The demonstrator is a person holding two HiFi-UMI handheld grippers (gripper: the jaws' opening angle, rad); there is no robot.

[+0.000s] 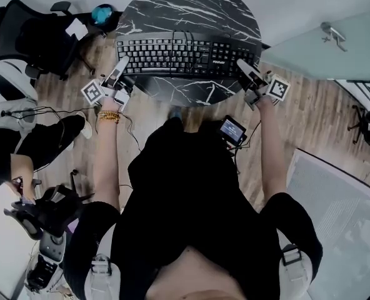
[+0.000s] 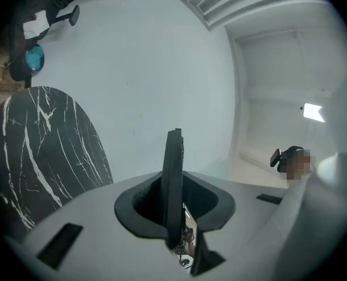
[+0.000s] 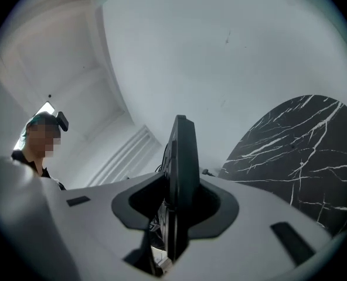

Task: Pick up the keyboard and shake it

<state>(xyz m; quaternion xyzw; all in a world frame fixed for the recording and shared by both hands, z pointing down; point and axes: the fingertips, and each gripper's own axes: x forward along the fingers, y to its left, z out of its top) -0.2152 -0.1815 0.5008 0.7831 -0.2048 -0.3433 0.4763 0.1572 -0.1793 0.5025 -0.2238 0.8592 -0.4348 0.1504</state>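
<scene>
A black keyboard (image 1: 185,55) hangs lengthwise over the round black marble table (image 1: 191,8), close to its near edge. My left gripper (image 1: 124,66) is shut on its left end and my right gripper (image 1: 242,67) is shut on its right end. In the left gripper view the keyboard (image 2: 173,168) shows edge-on as a thin black slab, standing in the dark notch between the grey jaws of the left gripper (image 2: 174,206). The right gripper view shows the same: the keyboard's end (image 3: 182,157) fills the notch of the right gripper (image 3: 176,209), with the table (image 3: 302,157) off to the right.
A black office chair (image 1: 35,36) and a blue object (image 1: 102,14) stand at the far left of the table. A seated person's leg (image 1: 41,144) is at the left. A small lit device (image 1: 232,130) hangs at my waist. A glass panel (image 1: 335,49) is at the right.
</scene>
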